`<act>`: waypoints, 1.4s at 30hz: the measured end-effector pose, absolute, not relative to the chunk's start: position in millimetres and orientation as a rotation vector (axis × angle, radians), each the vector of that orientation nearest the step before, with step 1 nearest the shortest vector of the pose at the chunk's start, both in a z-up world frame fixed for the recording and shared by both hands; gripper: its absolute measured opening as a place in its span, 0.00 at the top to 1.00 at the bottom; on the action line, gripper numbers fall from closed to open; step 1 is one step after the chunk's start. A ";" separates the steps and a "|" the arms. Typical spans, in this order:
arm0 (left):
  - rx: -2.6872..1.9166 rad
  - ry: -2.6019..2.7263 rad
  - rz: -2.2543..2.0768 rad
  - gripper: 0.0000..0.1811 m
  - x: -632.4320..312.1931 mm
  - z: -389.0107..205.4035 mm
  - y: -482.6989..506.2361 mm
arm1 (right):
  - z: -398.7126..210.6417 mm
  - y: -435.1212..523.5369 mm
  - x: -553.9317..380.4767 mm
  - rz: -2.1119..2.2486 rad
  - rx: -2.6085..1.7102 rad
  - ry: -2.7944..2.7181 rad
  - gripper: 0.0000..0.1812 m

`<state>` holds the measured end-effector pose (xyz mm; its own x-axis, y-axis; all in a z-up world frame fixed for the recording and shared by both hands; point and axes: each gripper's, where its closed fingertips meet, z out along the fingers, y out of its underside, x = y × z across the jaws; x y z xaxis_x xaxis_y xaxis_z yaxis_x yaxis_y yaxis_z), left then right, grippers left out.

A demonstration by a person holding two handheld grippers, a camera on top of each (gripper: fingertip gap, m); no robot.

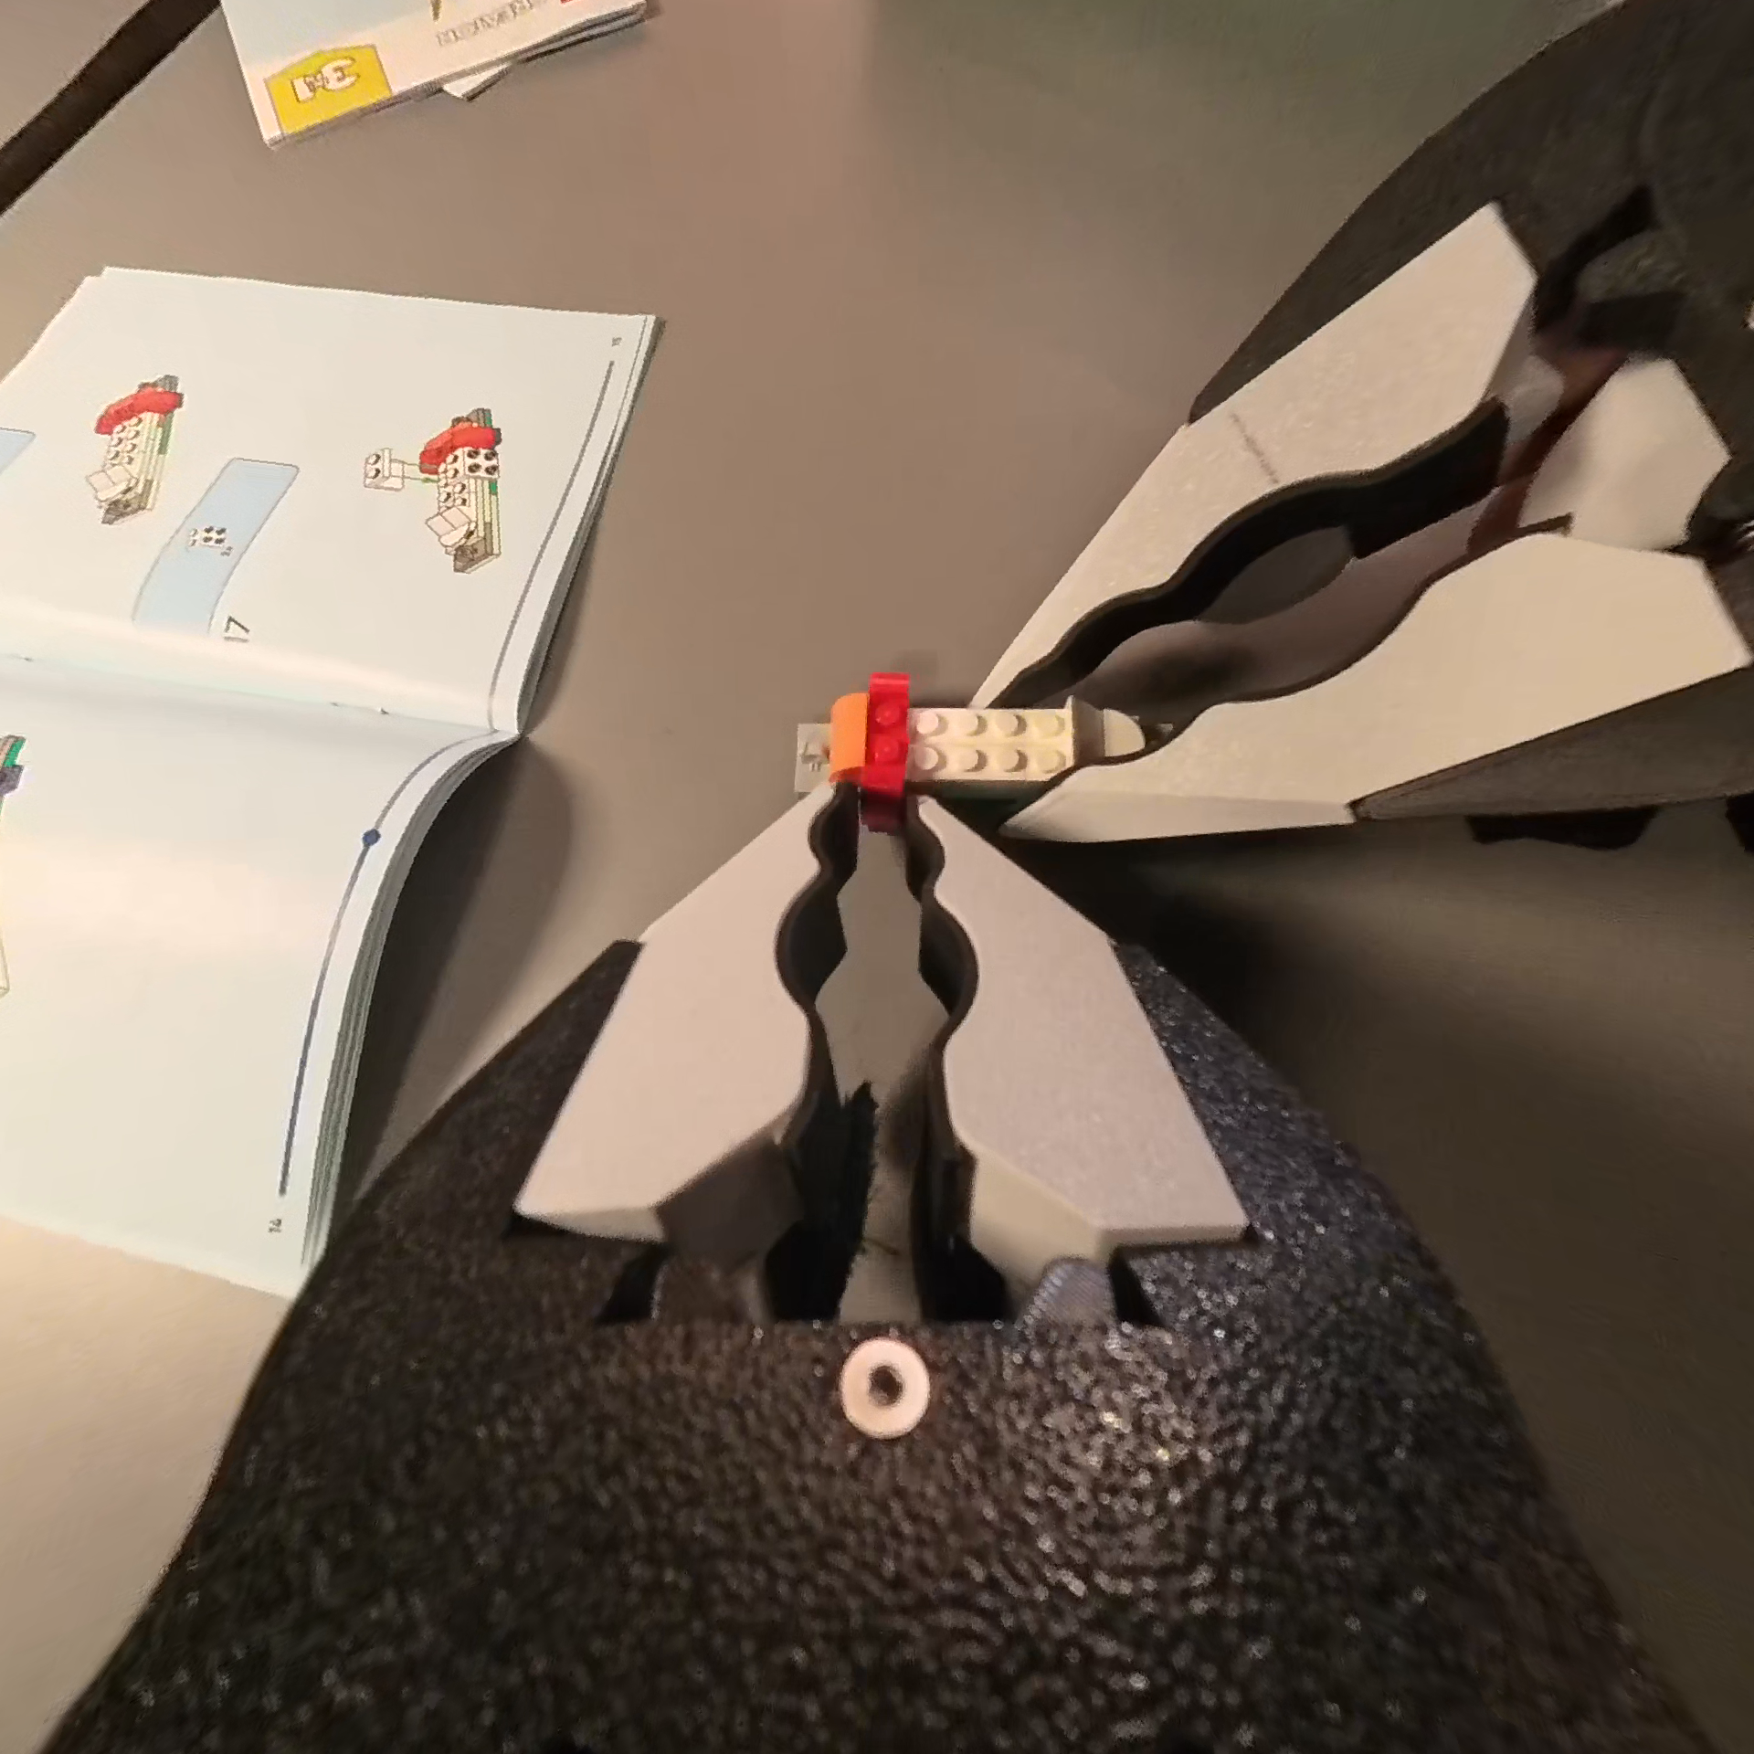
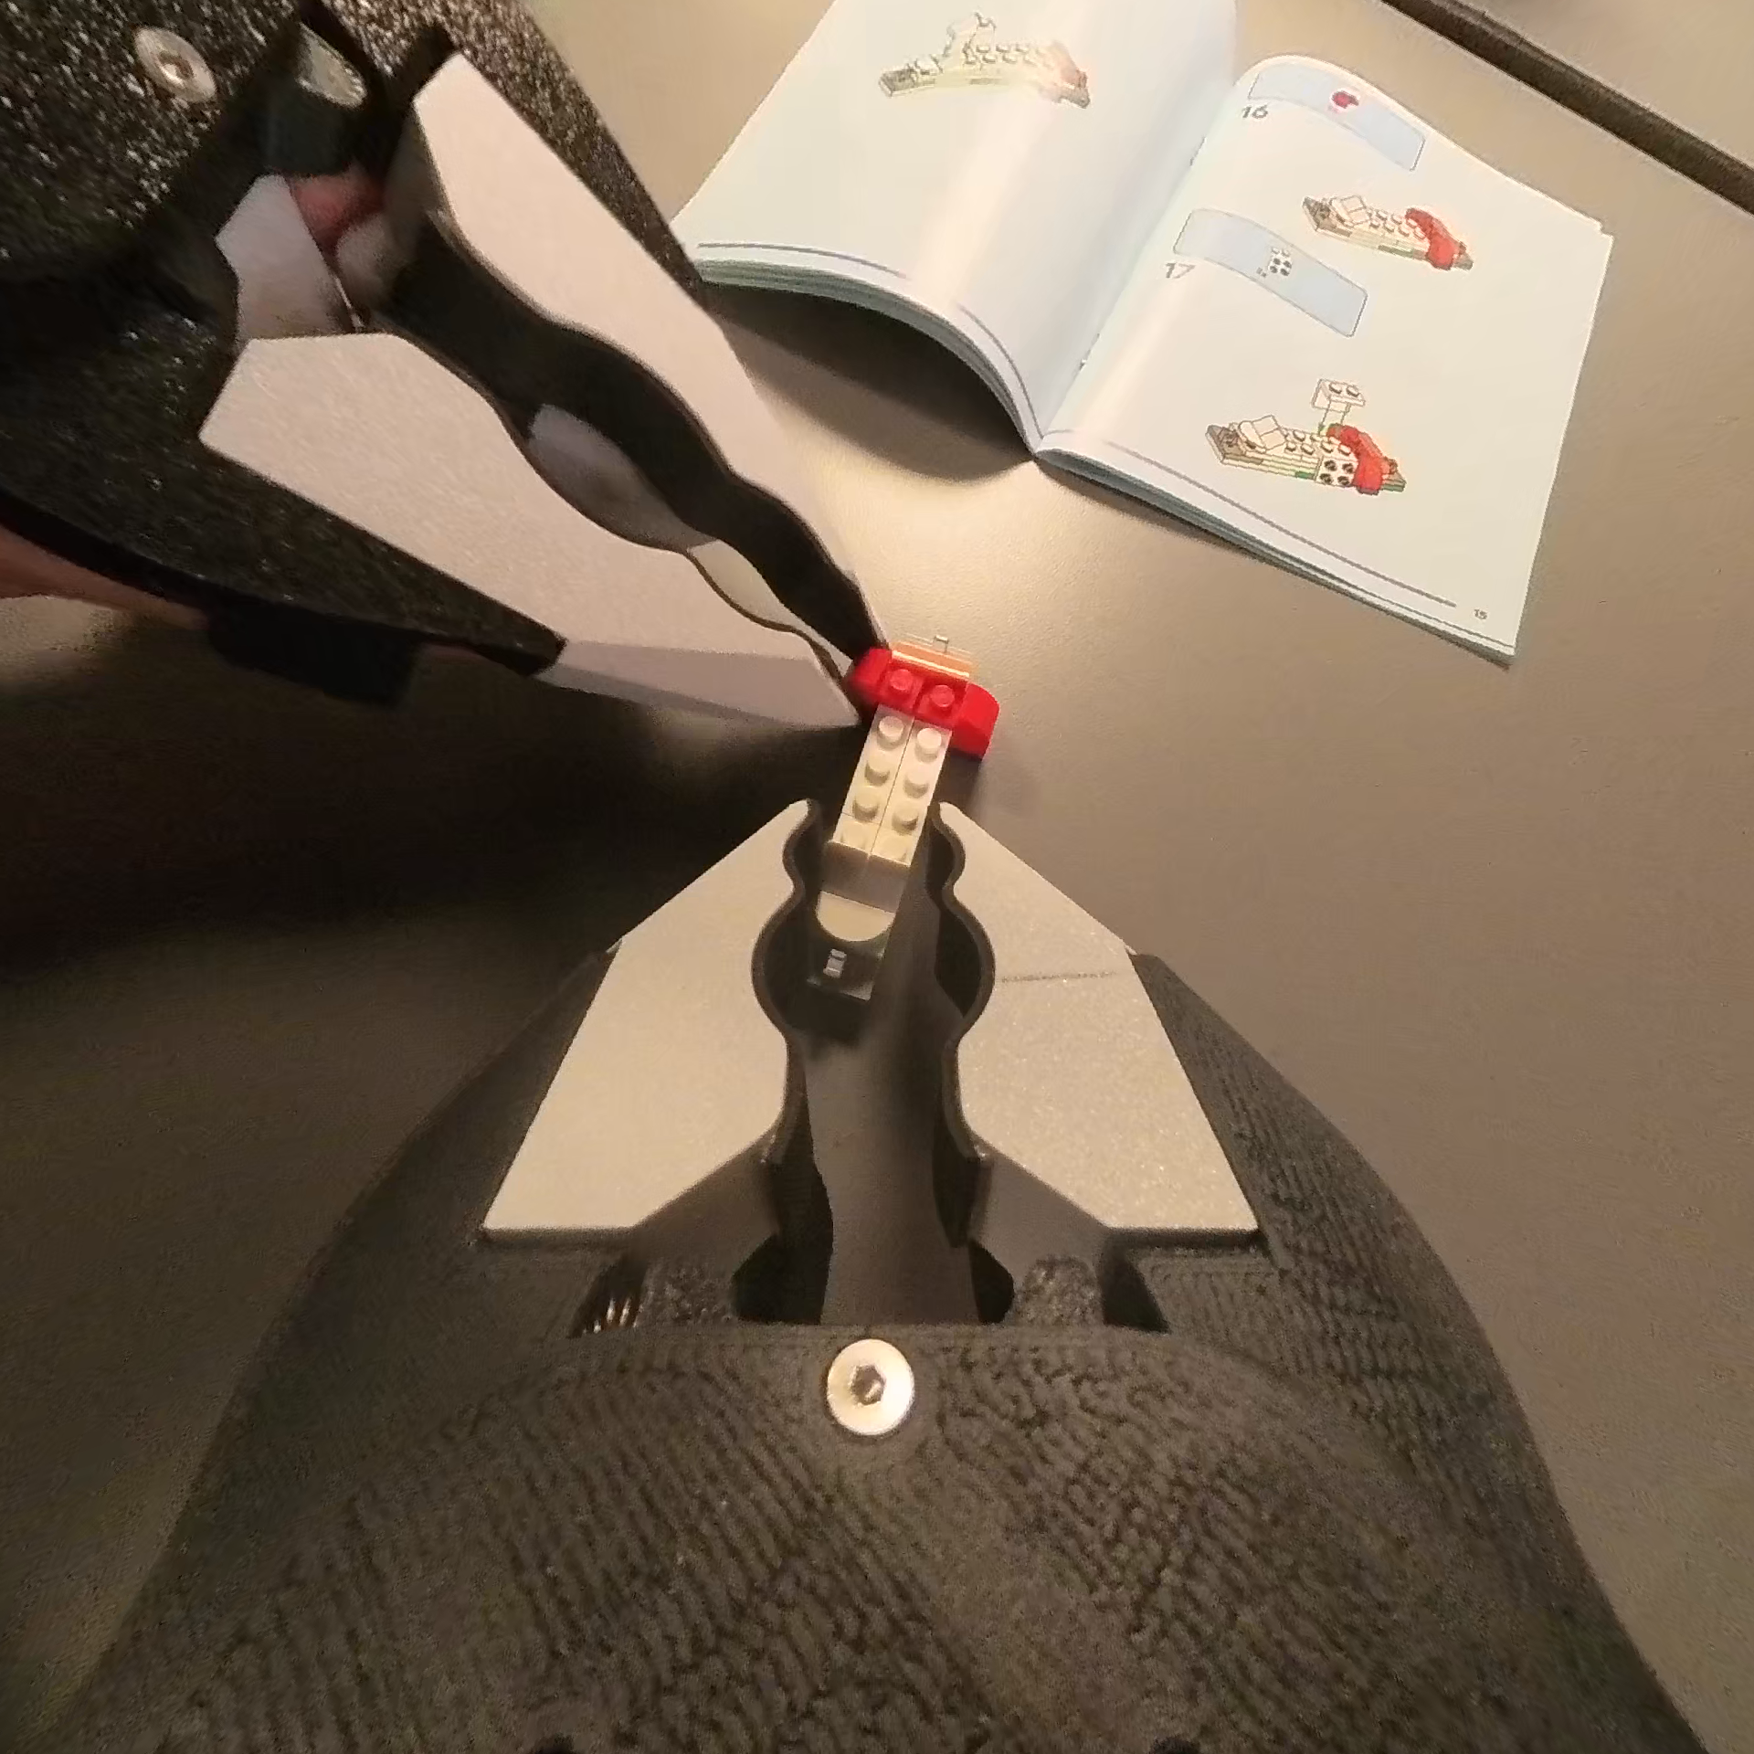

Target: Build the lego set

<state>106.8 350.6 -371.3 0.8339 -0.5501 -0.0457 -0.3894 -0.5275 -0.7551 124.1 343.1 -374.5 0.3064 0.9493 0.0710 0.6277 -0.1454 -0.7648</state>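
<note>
A: How do the two tongs stand?

B: The left gripper [image 1: 878, 807] reaches toward twelve o'clock in its own view, and its tips are pinched together on the red brick [image 1: 887, 736]. The right gripper [image 2: 878, 835] also points toward twelve o'clock in its own view, clamped on the near end of the lego model [image 2: 892, 807].

A: And where is the model itself?

B: It is held between the two grippers above the table [image 1: 949, 380]. In the left wrist view it lies crosswise, its white studded plate [image 1: 987, 750] running toward three o'clock into the right gripper's tips. The red brick sits across it, and an orange piece [image 1: 848, 750] lies just beside the red one, at nine o'clock from it. In the right wrist view the white plate runs from the tips toward twelve o'clock, the red brick crosses its far end, and the left gripper comes in from ten o'clock to touch the brick.

A: Anything farther out?

B: An open instruction booklet [image 1: 313, 588] lies flat on the table, at nine o'clock in the left wrist view and at one o'clock in the right wrist view. A stack of closed booklets [image 1: 408, 66] rests near eleven o'clock in the left wrist view, well apart from the model.
</note>
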 end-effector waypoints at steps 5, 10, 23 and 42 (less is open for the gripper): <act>-2.182 0.653 -0.258 0.88 104.4 -367.9 347.4 | -374.3 343.4 124.7 0.581 -1.867 -1.405 0.91; -2.076 0.685 -0.298 0.78 104.1 -358.2 336.0 | -374.2 343.3 125.5 0.623 -1.897 -1.401 0.91; -1.506 1.295 0.658 0.71 96.3 -346.4 330.6 | -346.7 342.6 124.3 0.782 -1.966 -1.408 0.92; -1.294 1.328 0.907 0.88 102.1 -333.6 333.9 | -337.6 321.4 117.5 0.874 -1.970 -1.488 0.92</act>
